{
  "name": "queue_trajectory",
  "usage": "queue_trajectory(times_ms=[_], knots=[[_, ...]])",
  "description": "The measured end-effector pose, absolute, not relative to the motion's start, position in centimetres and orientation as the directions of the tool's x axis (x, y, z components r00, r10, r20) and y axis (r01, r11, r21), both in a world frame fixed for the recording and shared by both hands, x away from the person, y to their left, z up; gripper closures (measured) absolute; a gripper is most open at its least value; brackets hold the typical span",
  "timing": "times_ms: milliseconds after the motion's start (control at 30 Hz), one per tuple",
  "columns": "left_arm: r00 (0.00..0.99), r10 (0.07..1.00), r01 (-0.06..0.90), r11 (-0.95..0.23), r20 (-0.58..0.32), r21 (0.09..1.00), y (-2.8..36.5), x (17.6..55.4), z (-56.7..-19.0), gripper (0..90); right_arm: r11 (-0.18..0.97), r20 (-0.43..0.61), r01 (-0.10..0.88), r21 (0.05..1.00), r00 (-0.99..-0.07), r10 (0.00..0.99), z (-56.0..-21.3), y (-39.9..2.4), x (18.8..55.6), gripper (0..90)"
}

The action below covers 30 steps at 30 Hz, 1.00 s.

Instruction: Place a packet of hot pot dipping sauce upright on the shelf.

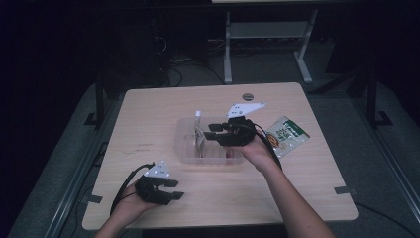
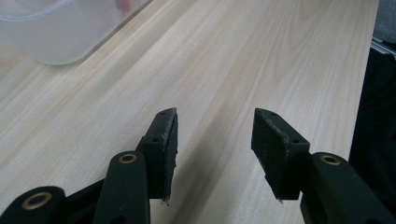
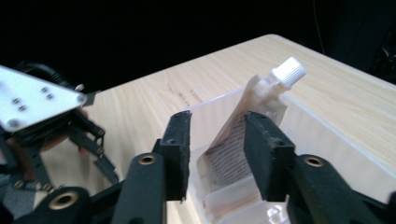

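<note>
Black fingers of the right gripper are being seen spread apart above the clear bin, released, with nothing pinched; the spouted pouch is standing between and beyond them, inside the bin, leaning against its wall with the white cap up. Whether a pad is brushing the pouch cannot be told. Judged step: the pouch is being let go into the bin, so placing is nearly done. The green snack packet is lying on the worktop just right of the bin, likely the next pick. The left gripper is being held near the front edge, well apart from the bin, fingers half open and empty. Next move: a clean lift out of the bin is called for, without snagging the pouch, then a swing toward the packet.
</note>
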<state>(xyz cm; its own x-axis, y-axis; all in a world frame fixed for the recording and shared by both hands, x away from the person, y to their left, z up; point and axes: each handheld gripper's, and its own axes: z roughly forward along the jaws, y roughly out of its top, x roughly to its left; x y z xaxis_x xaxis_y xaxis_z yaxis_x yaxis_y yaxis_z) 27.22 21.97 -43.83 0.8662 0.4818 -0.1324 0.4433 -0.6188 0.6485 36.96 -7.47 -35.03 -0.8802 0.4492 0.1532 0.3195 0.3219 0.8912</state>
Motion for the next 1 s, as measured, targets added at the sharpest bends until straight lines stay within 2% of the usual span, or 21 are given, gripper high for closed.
queue_trajectory(times_ms=[100, 400, 733, 1000], knots=[[0.867, 0.480, 0.441, -0.621, -0.131, 0.648, 22.0, 27.2, -43.8, 50.4, 0.345, 0.140, 0.313, 0.885, -0.885, 0.444, -34.7, -7.6, 36.2, 54.3], [0.864, 0.484, 0.449, -0.612, -0.140, 0.651, 22.0, 27.1, -43.8, 50.1, 0.424, 0.107, 0.300, 0.855, -0.900, 0.422, -34.7, -8.6, 33.9, 46.6], [0.862, 0.484, 0.457, -0.608, -0.154, 0.649, 21.6, 27.0, -44.0, 49.0, 0.453, 0.102, 0.301, 0.839, -0.906, 0.412, -36.2, -10.8, 31.2, 42.0], [0.879, 0.451, 0.432, -0.610, -0.157, 0.664, 21.5, 26.9, -43.9, 42.1, 0.480, 0.114, 0.327, 0.814, -0.900, 0.421, -37.8, -12.8, 29.5, 39.3]])
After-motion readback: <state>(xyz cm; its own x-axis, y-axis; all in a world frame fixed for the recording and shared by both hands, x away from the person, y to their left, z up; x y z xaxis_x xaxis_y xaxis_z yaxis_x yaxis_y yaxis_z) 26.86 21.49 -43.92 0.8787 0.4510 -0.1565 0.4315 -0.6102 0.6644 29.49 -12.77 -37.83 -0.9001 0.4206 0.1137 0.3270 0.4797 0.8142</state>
